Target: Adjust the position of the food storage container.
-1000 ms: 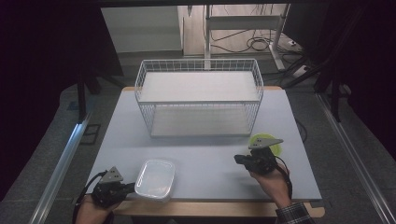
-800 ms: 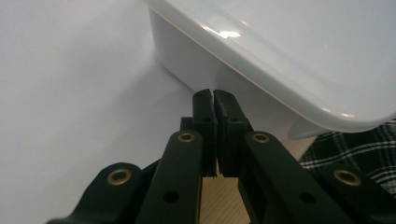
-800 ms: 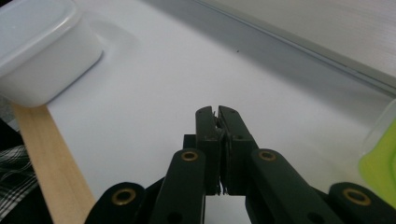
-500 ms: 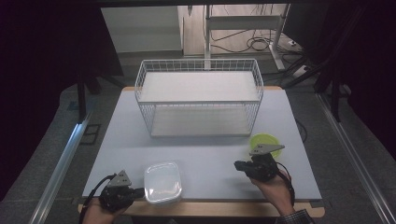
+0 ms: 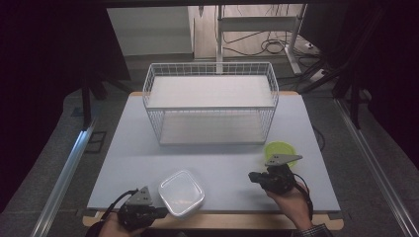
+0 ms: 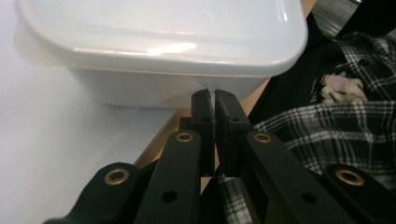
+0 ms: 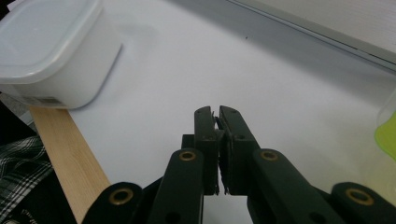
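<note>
On the white table point(image 5: 123, 163) I count one lidded white plastic container point(image 5: 181, 193), one white wire basket point(image 5: 211, 106) and one yellow-green bowl point(image 5: 279, 149). I hold two tongs. My left gripper point(image 5: 160, 213) is clenched, its tips touching the container's near left side just under the lid's rim; whether they pinch anything I cannot tell. My right gripper point(image 5: 253, 176) is clenched on nothing, above bare table, near the bowl and well apart from the container. The container sits at the table's near edge, left of centre, one corner jutting past the edge. The basket stands at the far side. Compared with a second ago, the container and my left gripper have shifted right along the near edge; my right gripper has barely moved.
</note>
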A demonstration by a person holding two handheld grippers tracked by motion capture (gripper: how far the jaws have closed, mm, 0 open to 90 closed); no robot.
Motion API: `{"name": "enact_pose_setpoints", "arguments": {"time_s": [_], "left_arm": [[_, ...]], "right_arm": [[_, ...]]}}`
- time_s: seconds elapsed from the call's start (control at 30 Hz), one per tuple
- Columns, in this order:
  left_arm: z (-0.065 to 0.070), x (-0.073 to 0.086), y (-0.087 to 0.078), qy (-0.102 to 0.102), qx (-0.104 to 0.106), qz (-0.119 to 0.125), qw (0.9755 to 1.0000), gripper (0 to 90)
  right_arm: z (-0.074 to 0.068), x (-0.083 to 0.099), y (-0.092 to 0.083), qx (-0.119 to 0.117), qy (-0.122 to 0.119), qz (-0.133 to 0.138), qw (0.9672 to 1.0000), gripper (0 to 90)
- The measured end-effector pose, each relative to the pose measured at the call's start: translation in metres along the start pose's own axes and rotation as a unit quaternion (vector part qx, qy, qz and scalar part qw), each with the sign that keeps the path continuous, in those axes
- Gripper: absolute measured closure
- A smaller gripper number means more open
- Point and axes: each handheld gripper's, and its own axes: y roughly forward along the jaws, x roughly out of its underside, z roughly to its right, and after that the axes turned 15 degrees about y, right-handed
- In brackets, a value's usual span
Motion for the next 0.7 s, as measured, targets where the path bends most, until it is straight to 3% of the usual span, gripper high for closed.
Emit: {"name": "enact_pose_setpoints", "arguments": {"time_s": [0.23, 0.37, 0.4, 0.5, 0.6, 0.7], "left_arm": [[-0.006, -0.024, 0.027, 0.006, 0.01, 0.016, 0.9998, 87.5], [-0.008, -0.03, 0.03, 0.016, 0.008, 0.005, 0.9998, 87.7], [-0.012, -0.028, 0.023, 0.02, -0.007, -0.006, 0.9997, 87.9], [-0.02, -0.022, 0.011, 0.019, -0.028, -0.017, 0.9993, 88.5], [-0.047, -0.008, -0.008, -0.019, -0.077, -0.026, 0.9965, 89.5], [-0.065, -0.007, -0.008, -0.043, -0.084, -0.016, 0.9954, 89.5]], "right_arm": [[-0.002, 0.0, 0.001, -0.005, 0.001, 0.0, 1.0, 86.1], [-0.004, 0.0, 0.003, -0.008, 0.002, -0.002, 1.0, 86.6], [-0.005, 0.001, 0.004, -0.011, 0.003, -0.004, 0.9999, 87.0], [-0.007, 0.001, 0.006, -0.016, 0.003, -0.006, 0.9999, 87.2], [-0.016, 0.002, 0.013, -0.035, 0.004, -0.02, 0.9992, 88.2], [-0.025, 0.002, 0.02, -0.048, 0.0, -0.028, 0.9985, 88.2]]}}
